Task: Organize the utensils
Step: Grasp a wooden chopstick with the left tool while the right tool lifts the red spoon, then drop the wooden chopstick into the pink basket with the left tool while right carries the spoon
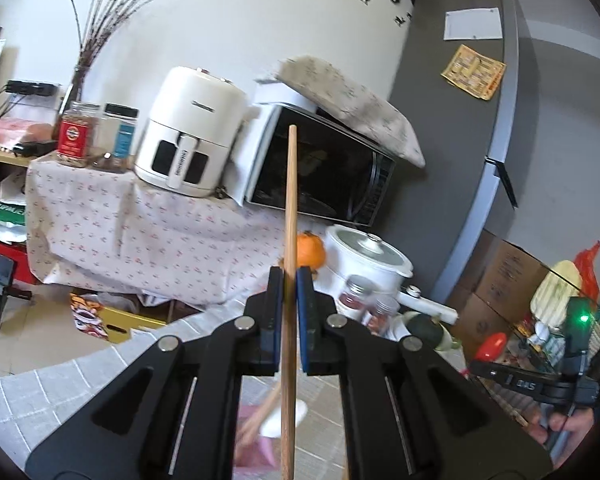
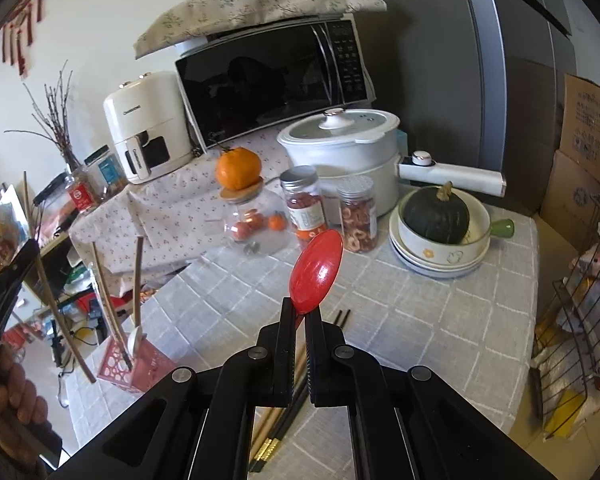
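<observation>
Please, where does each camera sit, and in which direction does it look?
Left wrist: on the left gripper, shut on a wooden chopstick, facing the microwave; right hand at the edge.
Right wrist: on the right gripper, shut on a red spoon, facing the table; left hand at the edge.
Shared: microwave, air fryer, orange.

Bare checked tablecloth (image 2: 440, 320) is lying open at the centre and right of the table, giving passage there. Jars (image 2: 328, 208), a stacked bowl with a squash (image 2: 440, 236) and a white pot (image 2: 340, 148) are crowding the far edge. A pink utensil holder (image 2: 136, 364) with upright wooden sticks is blocking the near left corner. Black chopsticks (image 2: 342, 318) are lying flat mid-table. A wire rack (image 2: 580, 300) is hemming the right side.
</observation>
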Available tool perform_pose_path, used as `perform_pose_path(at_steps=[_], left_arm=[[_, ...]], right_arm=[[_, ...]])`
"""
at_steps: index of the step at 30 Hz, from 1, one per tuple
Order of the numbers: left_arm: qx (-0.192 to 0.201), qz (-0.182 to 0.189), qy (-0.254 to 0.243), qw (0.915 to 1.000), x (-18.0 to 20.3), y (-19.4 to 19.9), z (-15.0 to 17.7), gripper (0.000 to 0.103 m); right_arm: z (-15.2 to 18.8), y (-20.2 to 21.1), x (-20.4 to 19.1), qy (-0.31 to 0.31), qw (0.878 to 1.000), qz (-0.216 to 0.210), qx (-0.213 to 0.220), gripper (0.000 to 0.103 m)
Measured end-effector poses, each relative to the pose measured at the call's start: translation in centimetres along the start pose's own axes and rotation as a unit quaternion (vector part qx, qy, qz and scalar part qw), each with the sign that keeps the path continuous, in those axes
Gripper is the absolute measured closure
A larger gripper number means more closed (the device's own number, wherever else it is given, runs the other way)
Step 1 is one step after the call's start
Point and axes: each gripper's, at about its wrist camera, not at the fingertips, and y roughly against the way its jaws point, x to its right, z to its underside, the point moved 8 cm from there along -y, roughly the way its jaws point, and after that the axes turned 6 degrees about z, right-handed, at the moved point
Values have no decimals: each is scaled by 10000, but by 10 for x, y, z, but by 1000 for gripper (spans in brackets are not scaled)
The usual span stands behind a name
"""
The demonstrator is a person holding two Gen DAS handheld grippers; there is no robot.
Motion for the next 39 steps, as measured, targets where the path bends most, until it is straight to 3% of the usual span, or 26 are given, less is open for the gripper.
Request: perform_pose_path(at_steps=[5,11,19,30,36,37,39], left_arm=[[173,-173,-334,9991,-5,0,6,95],[183,-188,-656,9975,-11,-9,19,95],[145,-488,-905,9946,-30,-19,35,95],[-232,-612,-806,9946,-47,-24,56,95],[-719,-508,-915,9919,-45,-26,72,95],[-766,-497,-901,9917,-45,-24,72,94],[-842,-495,-820,9918,-46,-21,68,83]], right_arm=[[-1,1,-9,101,9999,-44,121,99],[-7,12,-25,273,9985,-211,424,99],[-7,21,-57,661,9946,-425,685,99],[-8,37,-101,1112,9851,-790,1047,99],[-10,45,-118,1210,9805,-952,1219,99],[-10,47,-121,1232,9794,-995,1256,99],[-11,52,-126,1271,9773,-1057,1325,99]])
